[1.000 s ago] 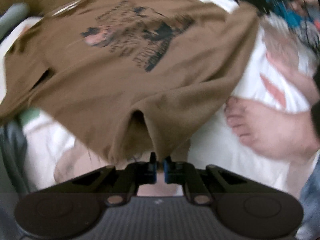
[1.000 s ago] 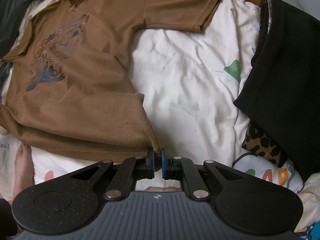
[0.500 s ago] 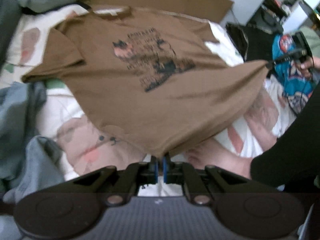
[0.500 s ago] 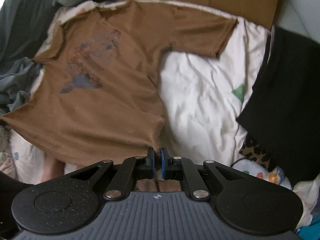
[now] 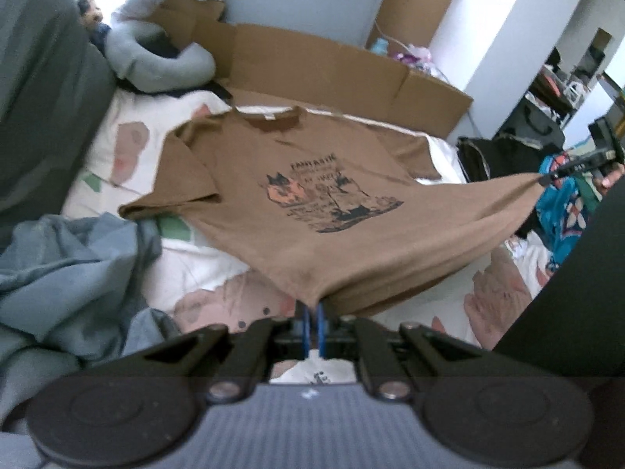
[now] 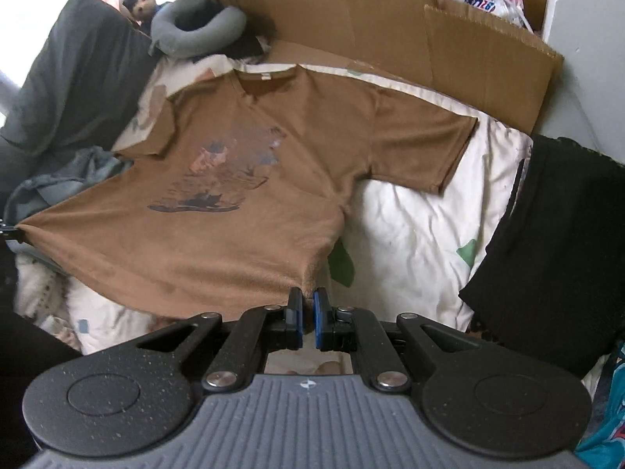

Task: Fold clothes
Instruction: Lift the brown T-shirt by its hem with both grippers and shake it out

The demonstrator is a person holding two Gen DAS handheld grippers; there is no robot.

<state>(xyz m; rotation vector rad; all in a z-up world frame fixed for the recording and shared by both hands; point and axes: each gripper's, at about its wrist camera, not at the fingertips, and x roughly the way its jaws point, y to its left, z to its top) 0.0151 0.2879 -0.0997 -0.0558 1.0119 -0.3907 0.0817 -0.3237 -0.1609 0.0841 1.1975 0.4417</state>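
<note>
A brown T-shirt [image 5: 312, 211] with a dark printed picture lies face up on the bed, collar at the far end. Its bottom hem is lifted and stretched taut between my two grippers. My left gripper [image 5: 312, 310] is shut on the hem's left corner. My right gripper [image 6: 308, 299] is shut on the hem's right corner; it also shows in the left wrist view [image 5: 545, 179] at the far right. In the right wrist view the shirt [image 6: 273, 179] spreads flat with both sleeves out.
White patterned bed sheet [image 6: 410, 215] under the shirt. Black garment [image 6: 554, 242] on the right. Grey-blue clothes [image 5: 66, 265] heaped on the left. Grey neck pillow [image 6: 195, 31] and cardboard panel [image 6: 390, 31] at the head end. A dark cushion [image 6: 70, 78] stands left.
Both grippers have lifted the shirt's hem and pulled it back toward me and apart. The doubled-over lower part has unfolded, and the shirt is now stretched out.
</note>
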